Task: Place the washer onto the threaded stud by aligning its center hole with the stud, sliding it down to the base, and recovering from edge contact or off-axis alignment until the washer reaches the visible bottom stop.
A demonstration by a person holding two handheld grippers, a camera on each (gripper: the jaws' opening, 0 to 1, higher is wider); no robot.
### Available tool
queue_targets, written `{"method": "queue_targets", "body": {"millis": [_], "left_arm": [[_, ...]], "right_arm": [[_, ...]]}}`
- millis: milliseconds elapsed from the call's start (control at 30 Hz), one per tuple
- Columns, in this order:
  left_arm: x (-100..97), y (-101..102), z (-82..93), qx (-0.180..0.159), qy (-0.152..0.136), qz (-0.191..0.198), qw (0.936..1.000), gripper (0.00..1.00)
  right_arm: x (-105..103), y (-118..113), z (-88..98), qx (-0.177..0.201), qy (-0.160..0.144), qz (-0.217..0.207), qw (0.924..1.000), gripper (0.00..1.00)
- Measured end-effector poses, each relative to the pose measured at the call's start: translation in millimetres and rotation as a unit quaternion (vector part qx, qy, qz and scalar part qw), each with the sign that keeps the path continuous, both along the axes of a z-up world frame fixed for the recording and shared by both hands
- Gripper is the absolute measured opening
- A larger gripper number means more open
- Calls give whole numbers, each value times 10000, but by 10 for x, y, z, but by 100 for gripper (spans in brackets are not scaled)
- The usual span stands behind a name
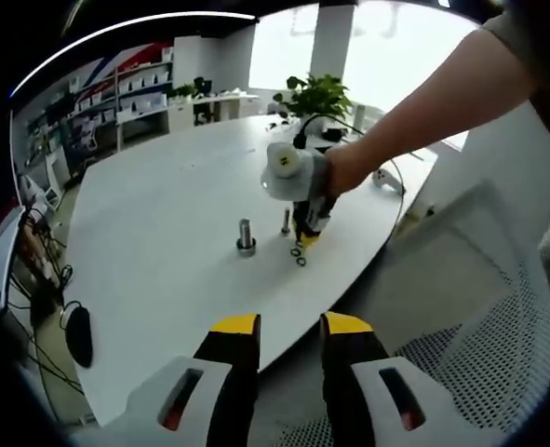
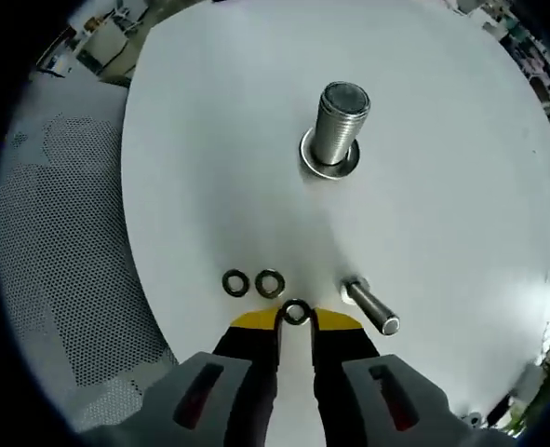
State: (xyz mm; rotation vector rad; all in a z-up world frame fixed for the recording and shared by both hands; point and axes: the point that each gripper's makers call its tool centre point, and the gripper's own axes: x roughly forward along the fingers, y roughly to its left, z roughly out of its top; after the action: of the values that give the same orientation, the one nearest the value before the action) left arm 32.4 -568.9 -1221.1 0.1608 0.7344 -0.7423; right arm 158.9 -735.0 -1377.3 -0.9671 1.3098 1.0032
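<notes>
Nearest the lens in the right gripper view are the right tongs (image 2: 296, 321), their yellow tips close on either side of a small washer (image 2: 296, 312) that sits between them on the white bench (image 2: 209, 140). They look to be pinching it, though whether it is off the surface I cannot tell.

Going left to right along that near row: two spare washers (image 2: 252, 283) lie side by side just left of the tips, then the held washer, then a slim bolt (image 2: 371, 309) lying just right of the tips. Farther out, well apart from the row, stands the large threaded stud (image 2: 338, 126), upright on its wide base flange.

In the left gripper view the left tongs (image 1: 289, 328) are spread with nothing between them, hanging off the bench's near edge.

To do this step well, I judge the washer should be carried flat and brought over the stud's top face with its hole centred before lowering; any tilt would likely catch on the threads.

The bench edge curves close behind the right tongs, so room lies forward, where the surface toward the stud is bare.
</notes>
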Motion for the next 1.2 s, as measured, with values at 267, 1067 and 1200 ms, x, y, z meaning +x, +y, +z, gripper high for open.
{"method": "queue_targets", "body": {"millis": [267, 1067, 1200], "left_arm": [[-6, -11, 2, -14, 6, -33, 10000, 23], [25, 26, 17, 1, -52, 111, 9999, 26], [36, 36, 16, 8, -52, 153, 9999, 27]], "right_arm": [[-2, -18, 19, 129, -168, -201, 9996, 14], [21, -17, -1, 182, -155, -375, 9990, 14], [19, -21, 2, 174, -127, -405, 9989, 14]]}}
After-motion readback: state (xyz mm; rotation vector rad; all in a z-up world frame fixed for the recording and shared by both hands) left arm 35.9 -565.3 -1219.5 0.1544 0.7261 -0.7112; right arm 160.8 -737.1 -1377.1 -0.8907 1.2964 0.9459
